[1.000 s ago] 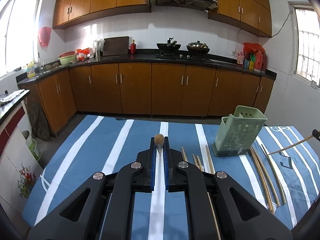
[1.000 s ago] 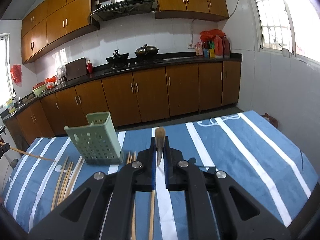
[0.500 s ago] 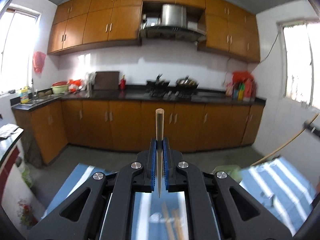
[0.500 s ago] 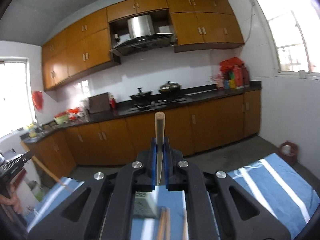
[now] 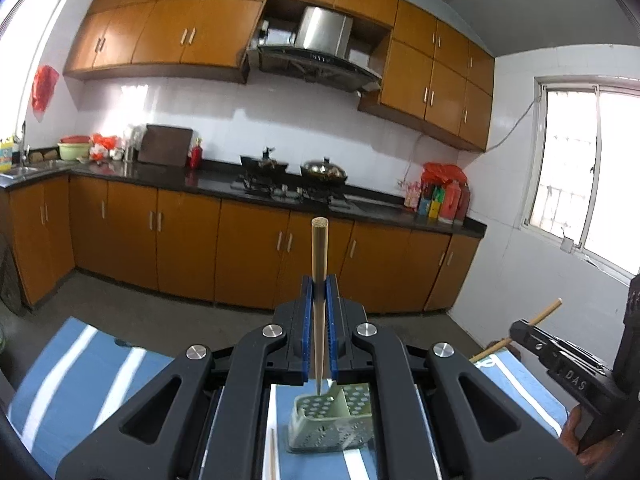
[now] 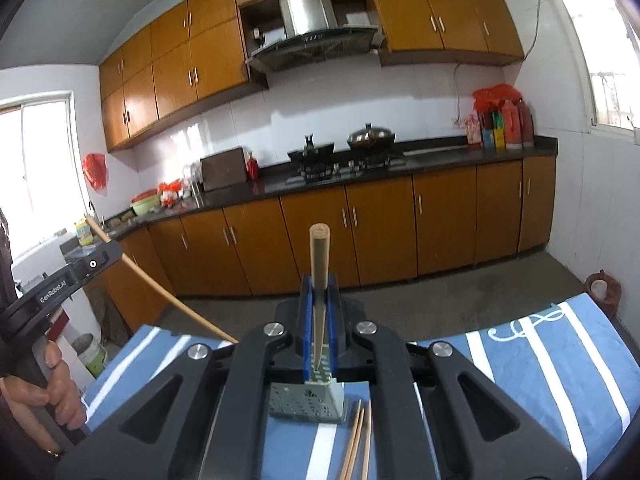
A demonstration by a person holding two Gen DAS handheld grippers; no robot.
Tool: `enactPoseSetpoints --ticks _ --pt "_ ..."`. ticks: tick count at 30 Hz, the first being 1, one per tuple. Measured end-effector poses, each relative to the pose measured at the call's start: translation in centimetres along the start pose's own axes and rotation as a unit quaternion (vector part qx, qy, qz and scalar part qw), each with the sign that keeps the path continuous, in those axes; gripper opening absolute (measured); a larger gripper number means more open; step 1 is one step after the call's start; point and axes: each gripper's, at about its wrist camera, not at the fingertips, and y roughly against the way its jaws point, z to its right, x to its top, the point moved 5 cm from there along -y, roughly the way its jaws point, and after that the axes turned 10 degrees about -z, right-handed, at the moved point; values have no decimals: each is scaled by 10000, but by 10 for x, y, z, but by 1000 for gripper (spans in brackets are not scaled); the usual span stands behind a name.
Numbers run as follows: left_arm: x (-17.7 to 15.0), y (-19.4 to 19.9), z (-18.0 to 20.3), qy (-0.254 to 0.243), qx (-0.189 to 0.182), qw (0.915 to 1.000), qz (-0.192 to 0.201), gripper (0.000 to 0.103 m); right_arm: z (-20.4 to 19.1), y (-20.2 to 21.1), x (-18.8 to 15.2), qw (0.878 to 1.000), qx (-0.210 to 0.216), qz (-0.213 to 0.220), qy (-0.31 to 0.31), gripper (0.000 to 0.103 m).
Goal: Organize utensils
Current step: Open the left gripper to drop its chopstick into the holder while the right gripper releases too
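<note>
My left gripper [image 5: 319, 282] is shut on a wooden chopstick [image 5: 320, 256] that stands upright between the blue pads. Its thin tip hangs just above the green perforated utensil holder [image 5: 320, 428] on the table. My right gripper [image 6: 319, 285] is likewise shut on a second chopstick [image 6: 319, 256], whose tip hangs over the same holder [image 6: 304, 402]. Each gripper shows in the other's view. The right one [image 5: 520, 330] is at the right edge with its chopstick [image 5: 544, 314]. The left one [image 6: 110, 250] is at the left with its slanting chopstick [image 6: 168, 296].
A blue cloth with white stripes [image 6: 540, 364] covers the table. Loose chopsticks [image 6: 356, 440] lie in front of the holder, and one more chopstick [image 5: 273, 456] lies to its left. A person's hands [image 6: 56, 384] grip the handles. Kitchen cabinets [image 5: 248, 248] stand beyond.
Both grippers have risen and come in over the holder with their chopsticks. The chopsticks, seen end-on before, now stand upright with their tips above the holder.
</note>
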Motion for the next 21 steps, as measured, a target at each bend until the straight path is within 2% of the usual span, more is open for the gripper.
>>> enactPoseSetpoints --ticks 8,13,20,21 --pt "-36 -35 0 -52 63 9980 -620 7 3 -44 -19 9990 -60 -431 -102 8" --pt "-47 -45 -5 5 74 9963 -854 7 3 -52 -24 9986 -79 -505 -111 9" --pt "-47 -39 -4 -36 116 9966 -820 8 6 -46 -24 9989 -118 -420 -196 19" --pt "-47 -37 -3 -47 130 9967 -799 13 6 -44 -24 9989 -126 -404 -202 20"
